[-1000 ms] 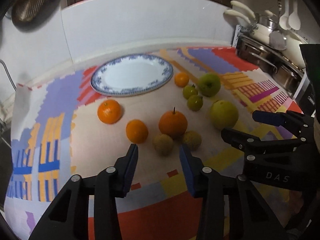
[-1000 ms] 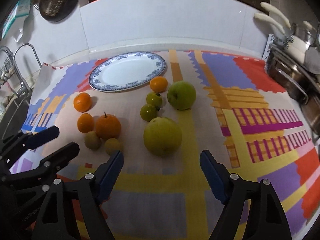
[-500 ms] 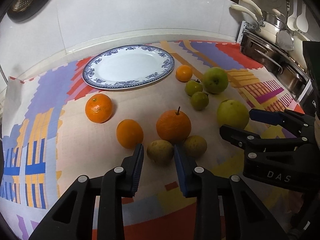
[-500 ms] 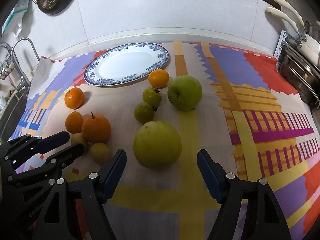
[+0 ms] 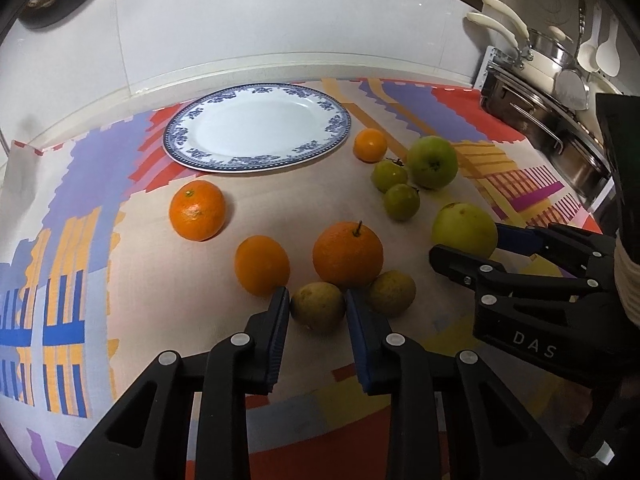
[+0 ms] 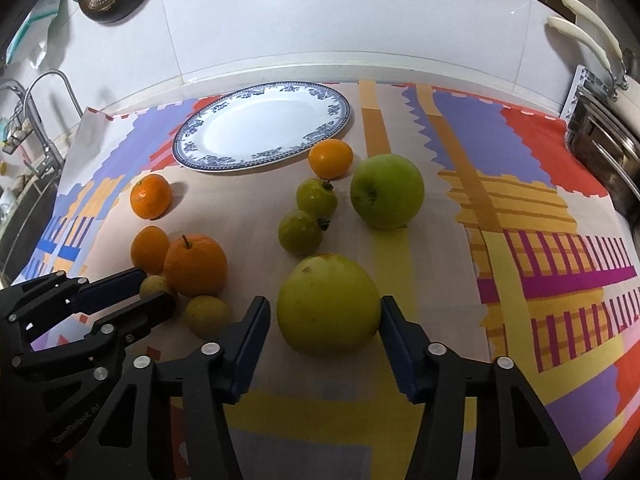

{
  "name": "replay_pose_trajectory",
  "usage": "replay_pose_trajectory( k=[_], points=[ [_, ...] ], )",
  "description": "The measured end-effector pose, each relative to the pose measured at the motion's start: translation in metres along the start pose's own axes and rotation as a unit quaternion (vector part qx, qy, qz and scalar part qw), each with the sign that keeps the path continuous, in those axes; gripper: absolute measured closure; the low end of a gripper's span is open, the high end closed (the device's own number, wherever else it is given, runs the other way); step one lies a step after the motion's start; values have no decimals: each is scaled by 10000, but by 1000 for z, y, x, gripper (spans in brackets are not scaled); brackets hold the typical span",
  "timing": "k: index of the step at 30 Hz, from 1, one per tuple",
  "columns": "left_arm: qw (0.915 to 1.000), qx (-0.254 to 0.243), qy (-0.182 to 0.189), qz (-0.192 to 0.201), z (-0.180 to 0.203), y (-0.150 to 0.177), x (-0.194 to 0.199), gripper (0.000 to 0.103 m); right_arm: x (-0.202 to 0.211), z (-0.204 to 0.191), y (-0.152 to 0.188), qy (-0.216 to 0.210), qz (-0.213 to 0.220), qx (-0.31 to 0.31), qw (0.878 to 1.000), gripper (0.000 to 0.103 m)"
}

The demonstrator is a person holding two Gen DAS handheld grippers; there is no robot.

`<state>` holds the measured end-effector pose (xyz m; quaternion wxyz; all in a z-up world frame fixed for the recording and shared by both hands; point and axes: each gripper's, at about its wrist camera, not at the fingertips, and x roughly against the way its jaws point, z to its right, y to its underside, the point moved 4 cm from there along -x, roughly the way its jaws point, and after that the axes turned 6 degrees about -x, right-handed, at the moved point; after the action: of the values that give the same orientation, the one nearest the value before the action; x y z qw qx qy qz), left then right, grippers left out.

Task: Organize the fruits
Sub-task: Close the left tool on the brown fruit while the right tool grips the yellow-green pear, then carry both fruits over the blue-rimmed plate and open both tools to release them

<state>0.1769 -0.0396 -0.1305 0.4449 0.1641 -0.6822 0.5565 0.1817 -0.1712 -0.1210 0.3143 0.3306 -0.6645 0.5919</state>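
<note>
My left gripper [image 5: 316, 300] is shut on a small brown-yellow fruit [image 5: 318, 312] lying on the patterned cloth, just in front of a stemmed orange [image 5: 347, 254]. A second brown-yellow fruit [image 5: 391, 293] lies right beside it. The jaws of my right gripper [image 6: 325, 308] are closing around a big yellow-green fruit [image 6: 328, 304]; the right pad is at its skin, and a thin gap shows at the left pad. Behind lie a green apple [image 6: 387, 190], two small green fruits [image 6: 316, 198], small oranges [image 6: 151, 196] and a bare blue-rimmed plate [image 6: 192, 148].
Steel pots and pans [image 5: 552, 120] stand along the right edge of the counter. A tap [image 6: 44, 92] and sink are at the far left, and a white tiled wall [image 6: 320, 20] closes the back. The two grippers work close side by side.
The left jaws have come together onto the small brown-yellow fruit. The right gripper has moved in and its jaws have narrowed around the big yellow-green fruit.
</note>
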Motion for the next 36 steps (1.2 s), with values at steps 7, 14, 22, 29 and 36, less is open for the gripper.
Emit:
replay_pose_trajectory(
  k=[7, 14, 22, 29, 36],
  points=[
    [10000, -39, 12, 70, 0, 0, 0, 74, 0, -1, 0, 56, 38, 104, 9999, 53],
    [9995, -63, -83, 285, -1, -4, 15, 74, 6, -6, -1, -4, 58, 121, 9999, 53],
    [9989, -45, -79, 470, -6, -11, 30, 74, 24, -17, -6, -112, 254, 203, 9994, 53],
    [9964, -170, -190, 807, -11, -30, 49, 74, 42, -26, -24, -184, 546, 276, 9980, 53],
    [9945, -192, -255, 1000, -24, -52, 56, 74, 53, -35, -50, -211, 845, 374, 9955, 53]
  ],
)
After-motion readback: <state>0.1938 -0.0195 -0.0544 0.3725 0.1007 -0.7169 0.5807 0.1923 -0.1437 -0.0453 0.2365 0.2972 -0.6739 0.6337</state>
